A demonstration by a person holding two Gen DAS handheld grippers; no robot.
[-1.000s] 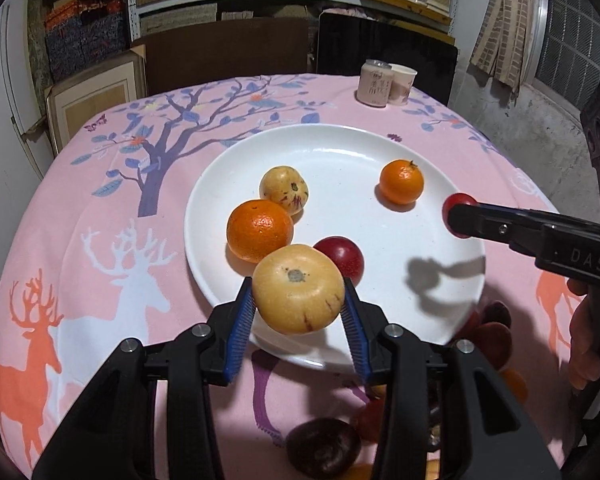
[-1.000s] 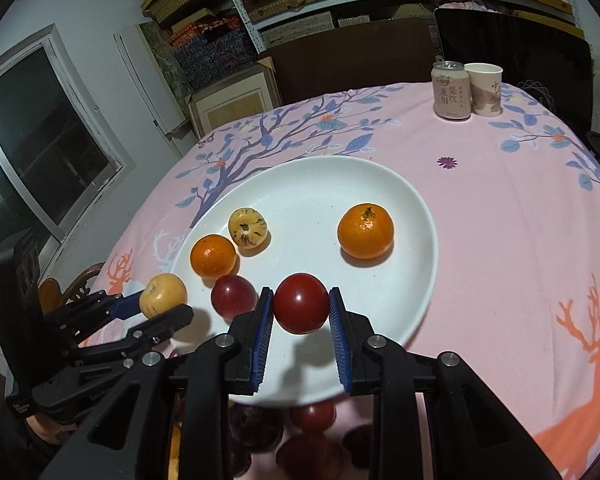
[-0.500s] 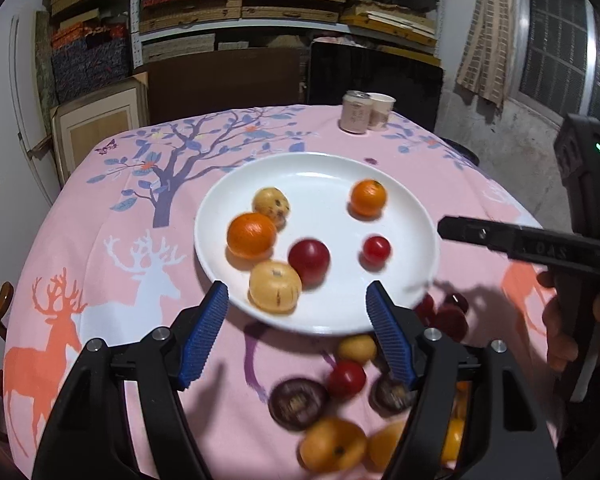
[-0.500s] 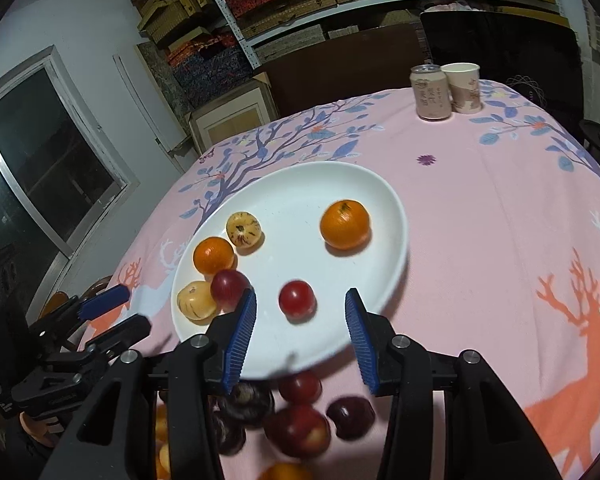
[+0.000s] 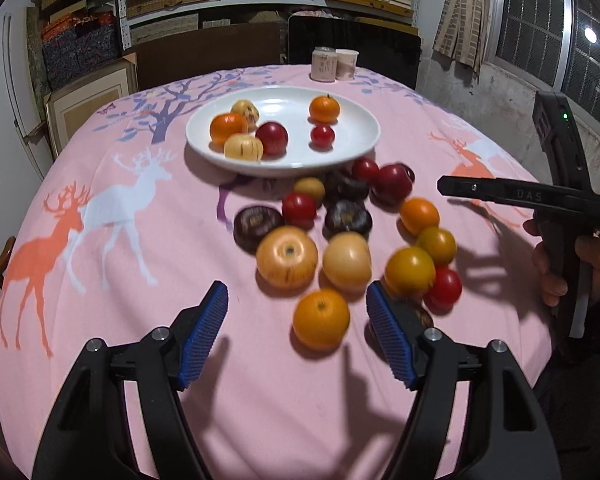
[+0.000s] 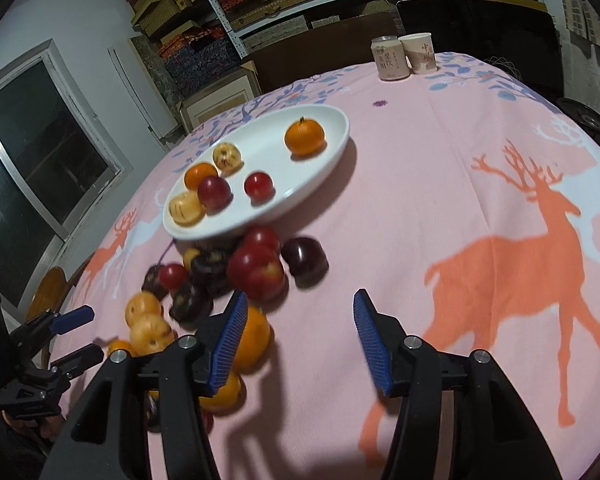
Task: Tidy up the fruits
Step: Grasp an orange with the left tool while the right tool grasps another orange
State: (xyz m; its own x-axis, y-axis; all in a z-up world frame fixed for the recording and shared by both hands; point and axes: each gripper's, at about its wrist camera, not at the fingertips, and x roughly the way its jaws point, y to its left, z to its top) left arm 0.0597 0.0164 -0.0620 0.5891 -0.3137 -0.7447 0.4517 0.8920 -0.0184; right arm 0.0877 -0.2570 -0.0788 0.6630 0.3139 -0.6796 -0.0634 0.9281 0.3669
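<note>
A white plate (image 5: 352, 148) (image 6: 328, 148) holds several fruits: two oranges, two pale yellow fruits, a dark red plum (image 5: 272, 138) and a small red fruit (image 5: 322, 136) (image 6: 258, 186). A loose pile of fruits lies on the cloth in front of it, with an orange (image 5: 321, 319) nearest. My left gripper (image 5: 296, 334) is open and empty, low above that orange. My right gripper (image 6: 298, 338) is open and empty over bare cloth, with an orange (image 6: 256, 338) beside its left finger; it also shows in the left wrist view (image 5: 500, 192).
A pink tablecloth with deer and tree prints covers the round table (image 6: 460, 200). A can (image 6: 390, 58) and a paper cup (image 6: 420, 52) stand at the far edge. Shelves with boxes and a dark chair stand behind.
Both grippers opened and let go of their fruits onto the plate: the pale yellow fruit from the left, the small red one from the right. Both pulled back toward the loose pile.
</note>
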